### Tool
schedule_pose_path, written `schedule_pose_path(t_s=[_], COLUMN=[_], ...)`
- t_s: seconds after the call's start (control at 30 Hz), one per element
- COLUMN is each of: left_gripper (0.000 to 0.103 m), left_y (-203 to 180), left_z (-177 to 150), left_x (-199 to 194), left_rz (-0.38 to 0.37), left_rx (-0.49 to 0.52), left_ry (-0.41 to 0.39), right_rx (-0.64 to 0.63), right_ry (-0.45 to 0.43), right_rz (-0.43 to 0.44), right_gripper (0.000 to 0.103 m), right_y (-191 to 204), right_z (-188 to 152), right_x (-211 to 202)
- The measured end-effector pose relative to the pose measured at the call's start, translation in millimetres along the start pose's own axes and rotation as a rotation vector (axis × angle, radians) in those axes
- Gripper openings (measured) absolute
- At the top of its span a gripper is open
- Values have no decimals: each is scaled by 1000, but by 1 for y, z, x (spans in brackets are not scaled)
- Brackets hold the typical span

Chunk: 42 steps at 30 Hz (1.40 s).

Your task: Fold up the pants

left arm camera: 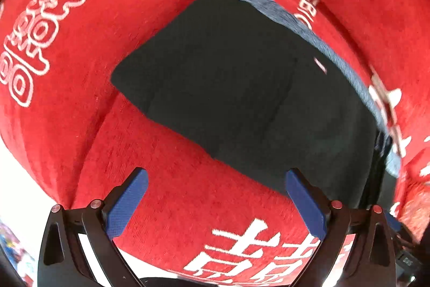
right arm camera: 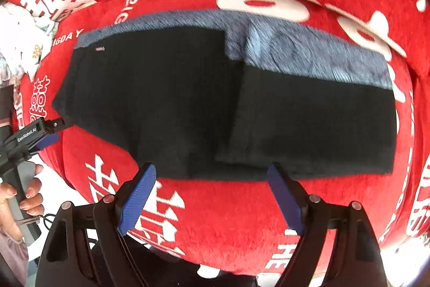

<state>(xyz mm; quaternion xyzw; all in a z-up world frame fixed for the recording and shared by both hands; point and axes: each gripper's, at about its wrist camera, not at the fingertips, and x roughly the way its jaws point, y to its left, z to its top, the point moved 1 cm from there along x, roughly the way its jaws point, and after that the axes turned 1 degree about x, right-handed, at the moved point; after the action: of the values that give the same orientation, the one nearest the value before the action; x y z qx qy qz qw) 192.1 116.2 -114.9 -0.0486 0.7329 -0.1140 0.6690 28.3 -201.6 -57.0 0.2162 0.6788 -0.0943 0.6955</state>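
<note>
Black pants (right arm camera: 188, 98) with a fuzzy blue-grey lining (right arm camera: 309, 50) lie flat on the red blanket, folded lengthwise; one part overlaps another near the middle. They also show in the left wrist view (left arm camera: 228, 77). My right gripper (right arm camera: 212, 174) is open and empty, just above the pants' near edge. My left gripper (left arm camera: 215, 176) is open and empty, at the pants' near edge. In the right wrist view the left gripper (right arm camera: 49, 133) sits by the pants' left end.
A red plush blanket (right arm camera: 215, 219) with white characters covers the surface. Crumpled white patterned fabric (right arm camera: 21, 45) lies at the far left. A person's hand (right arm camera: 24, 195) holds the left gripper's handle.
</note>
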Motion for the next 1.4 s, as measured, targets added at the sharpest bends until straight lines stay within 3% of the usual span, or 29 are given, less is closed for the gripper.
schedule_pose_path(t_s=[0.3, 0.43, 0.77, 0.87, 0.93, 1.0, 1.03, 1.1, 1.13, 1.17, 1.23, 1.3, 1.4], left_gripper=[102, 102, 102, 102, 102, 97, 79, 63, 44, 39, 37, 36, 35], left_y=[38, 26, 1, -12, -16, -14, -11, -10, -13, -17, -36, -73, -107], left_z=[20, 12, 20, 19, 23, 29, 31, 33, 32, 31, 24, 9, -14], left_x=[5, 8, 9, -12, -7, 11, 19, 17, 13, 10, -1, -8, -5], left_rz=[-187, -281, -355, -390, -361, -299, -252, -187, -141, -102, 1, 195, 393], left_rx=[-85, -112, -128, -91, -95, -132, -151, -153, -133, -100, 29, 254, 482], left_ry=[-54, -82, -121, -199, -197, -146, -128, -143, -159, -175, -239, -349, -465], right_rx=[-105, -97, -123, -121, -131, -147, -152, -143, -137, -134, -130, -132, -176], right_ry=[-32, 44, 48, 47, 43, 47, 50, 47, 37, 19, -8, -16, 2], right_rz=[73, 133, 143, 149, 151, 141, 139, 145, 153, 163, 188, 236, 320], right_gripper=[88, 88, 92, 92, 94, 94, 94, 94, 94, 94, 94, 94, 94], right_y=[49, 55, 56, 54, 58, 61, 63, 64, 64, 64, 67, 77, 111], right_z=[30, 29, 22, 22, 22, 24, 24, 29, 33, 39, 55, 80, 121], right_x=[19, 54, 64, 65, 66, 67, 66, 59, 53, 44, 28, 14, 1])
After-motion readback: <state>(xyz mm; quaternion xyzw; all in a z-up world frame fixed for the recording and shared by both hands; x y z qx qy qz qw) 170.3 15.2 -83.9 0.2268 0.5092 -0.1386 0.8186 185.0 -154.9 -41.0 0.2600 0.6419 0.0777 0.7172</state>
